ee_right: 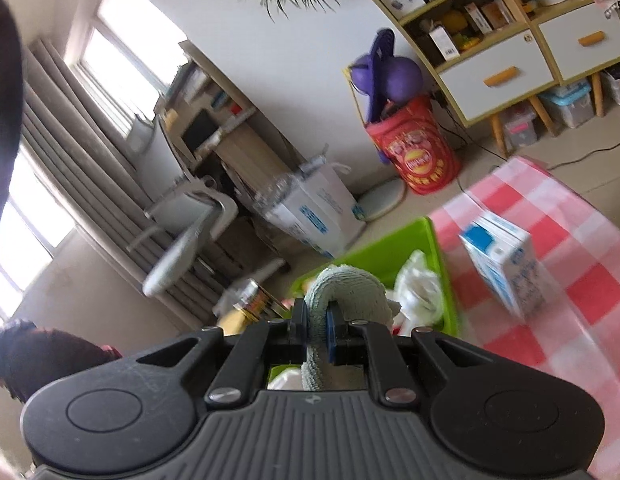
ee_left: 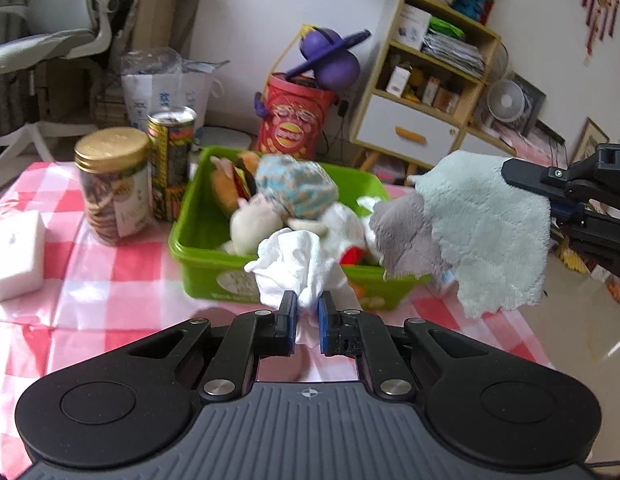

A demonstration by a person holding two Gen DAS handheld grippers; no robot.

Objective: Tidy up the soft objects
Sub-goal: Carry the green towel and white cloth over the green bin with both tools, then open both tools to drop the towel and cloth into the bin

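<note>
1. Left gripper (ee_left: 307, 322) clamped on white cloth (ee_left: 294, 264), fingers (ee_left: 287, 320) pinching a bunched corner; rest of cloth draped forward over near rim of green bin (ee_left: 198, 268).
2. Right gripper (ee_right: 316, 330) clamped on pale green towel (ee_right: 346, 288), fabric looped over the fingers (ee_right: 299, 322); in left wrist view same towel (ee_left: 486, 232) hanging free at right, above bin's right end, grey plush backing showing beside it.
3. Bin on pink checked tabletop (ee_left: 110, 288), already packed with plush toys (ee_left: 254, 220) and a knitted blue ball (ee_left: 294, 188). Soft items probably gathered there as the sorting spot.
4. Both cloths held by an edge, likely so they hang clear and can drop in or be folded.
5. Hard items kept outside bin: gold-lid jar (ee_left: 114, 188) and can (ee_left: 172, 160) left of bin, milk carton (ee_right: 506, 264) right of it, white box (ee_left: 16, 252) far left.
6. Motion blur in both views; exact bin contents under the cloth unclear.
</note>
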